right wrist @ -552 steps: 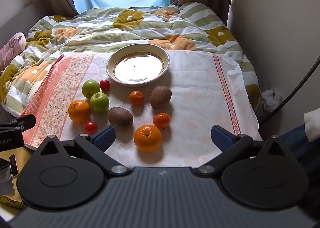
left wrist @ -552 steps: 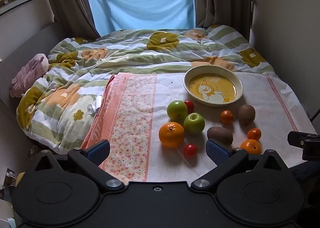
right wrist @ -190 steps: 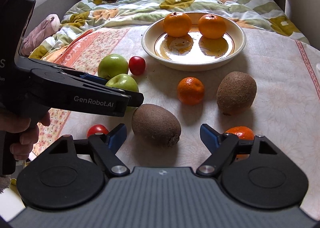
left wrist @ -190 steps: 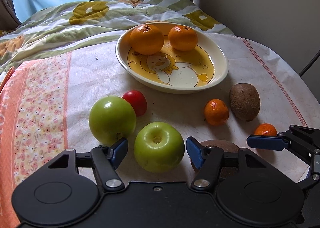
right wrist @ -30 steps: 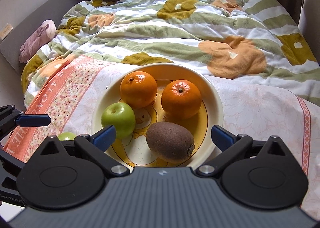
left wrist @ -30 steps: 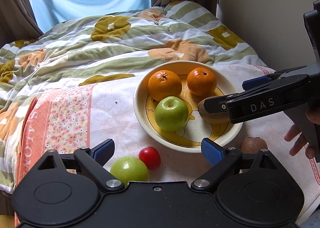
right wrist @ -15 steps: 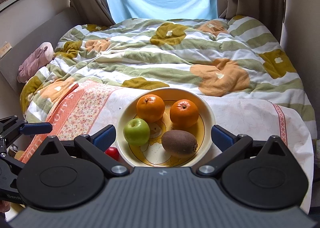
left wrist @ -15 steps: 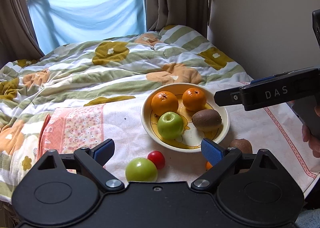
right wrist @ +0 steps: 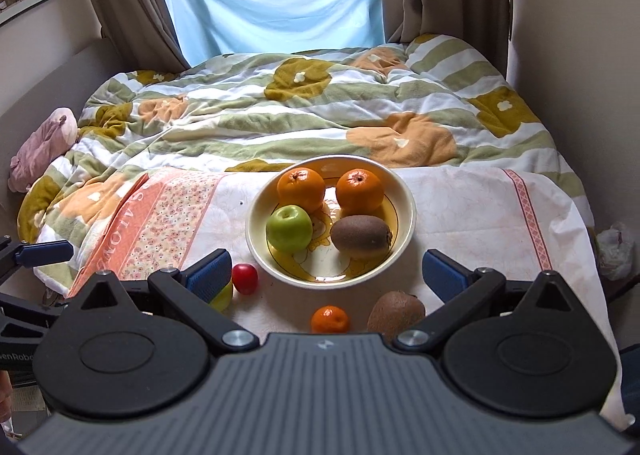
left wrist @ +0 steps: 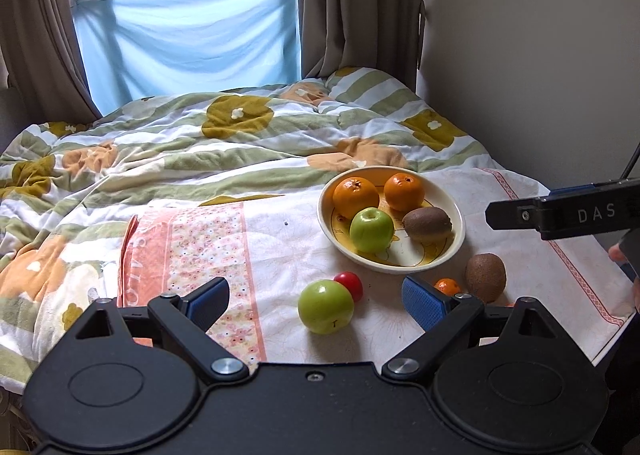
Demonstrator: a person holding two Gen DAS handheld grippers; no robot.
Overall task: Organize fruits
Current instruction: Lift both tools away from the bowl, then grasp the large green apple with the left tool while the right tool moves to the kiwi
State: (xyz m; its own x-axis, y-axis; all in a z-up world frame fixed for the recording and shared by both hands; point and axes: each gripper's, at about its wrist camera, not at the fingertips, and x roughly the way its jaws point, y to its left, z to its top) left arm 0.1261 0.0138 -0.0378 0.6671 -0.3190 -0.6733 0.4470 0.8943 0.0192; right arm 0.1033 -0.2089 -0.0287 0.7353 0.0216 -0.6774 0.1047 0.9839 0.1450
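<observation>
Both grippers, left and right, are hanging wide open and empty, waiting above the apple outside the bowl.

Cream bowl with yellow inside, maybe a cartoon print, partly hidden. In it: two oranges orange, apple green, kiwi brown. Cloth white with a pink-orange floral band. Tomato red. Quilt green-white striped, with mustard and orange flowers. Blue finger pads.
</observation>
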